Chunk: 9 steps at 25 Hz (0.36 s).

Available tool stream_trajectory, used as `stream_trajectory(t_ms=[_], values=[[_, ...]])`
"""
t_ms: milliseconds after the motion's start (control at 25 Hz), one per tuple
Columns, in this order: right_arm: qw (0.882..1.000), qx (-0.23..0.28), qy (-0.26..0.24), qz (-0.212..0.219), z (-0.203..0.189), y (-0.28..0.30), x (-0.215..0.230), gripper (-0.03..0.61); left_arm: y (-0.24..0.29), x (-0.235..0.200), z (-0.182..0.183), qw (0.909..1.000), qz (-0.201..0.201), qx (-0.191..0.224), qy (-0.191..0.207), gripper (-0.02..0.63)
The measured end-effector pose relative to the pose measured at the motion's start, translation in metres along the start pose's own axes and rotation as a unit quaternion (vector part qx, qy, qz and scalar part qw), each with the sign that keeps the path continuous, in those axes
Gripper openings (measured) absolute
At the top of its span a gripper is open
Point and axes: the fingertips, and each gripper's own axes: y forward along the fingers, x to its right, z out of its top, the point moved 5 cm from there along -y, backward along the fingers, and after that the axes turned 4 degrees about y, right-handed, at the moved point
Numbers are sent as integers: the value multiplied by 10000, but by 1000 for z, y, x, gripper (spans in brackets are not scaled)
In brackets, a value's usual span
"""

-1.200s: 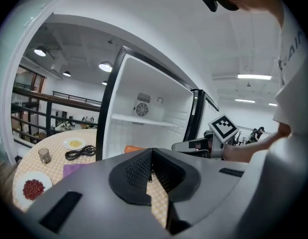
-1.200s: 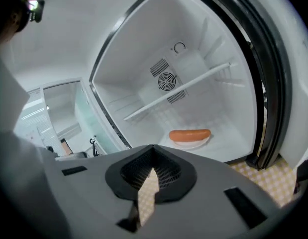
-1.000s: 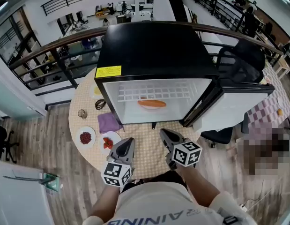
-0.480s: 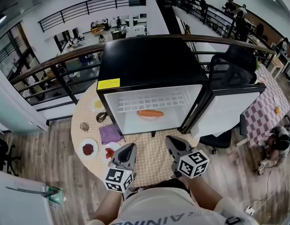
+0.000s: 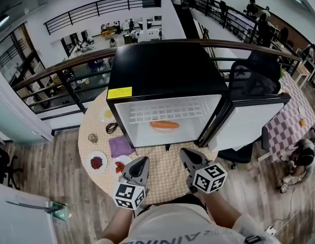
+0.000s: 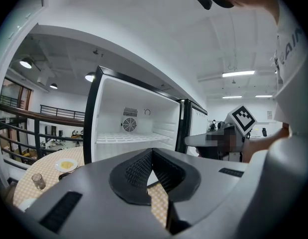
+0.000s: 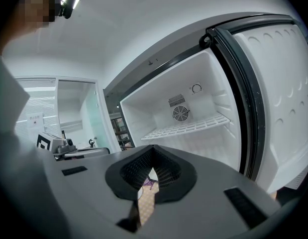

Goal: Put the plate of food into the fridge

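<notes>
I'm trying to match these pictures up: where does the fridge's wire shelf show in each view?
Head view: wire shelf, centre, inside the open fridge.
Left gripper view: left of centre.
Right gripper view: right of centre.
Shared landmark: the open fridge door, right of the shelf everywhere.

One fridge (image 5: 167, 70), three plates (image 5: 103, 156) (image 5: 124, 159) (image 5: 103, 117) on the table, one purple cloth (image 5: 119, 146), one glass (image 5: 92, 138), two grippers (image 5: 142, 159) (image 5: 185, 152)

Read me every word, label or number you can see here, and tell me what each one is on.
"AIN": large letters on the person's white shirt, cut off at the picture's edge.
Yellow label on the fridge, at its top front corner: print too small to read.
Nothing else is readable.
</notes>
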Motion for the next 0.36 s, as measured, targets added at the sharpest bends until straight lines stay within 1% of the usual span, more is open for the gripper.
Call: stream_trajectory(t_ms=[120,360], values=[[10000,1,43,14,-2,4,3,20,2,-4,-4,9999,78,-41,66,8],[9998,-94,145,57,-1,2,11,20,6,1,-1,9998,176,-57,8,8]])
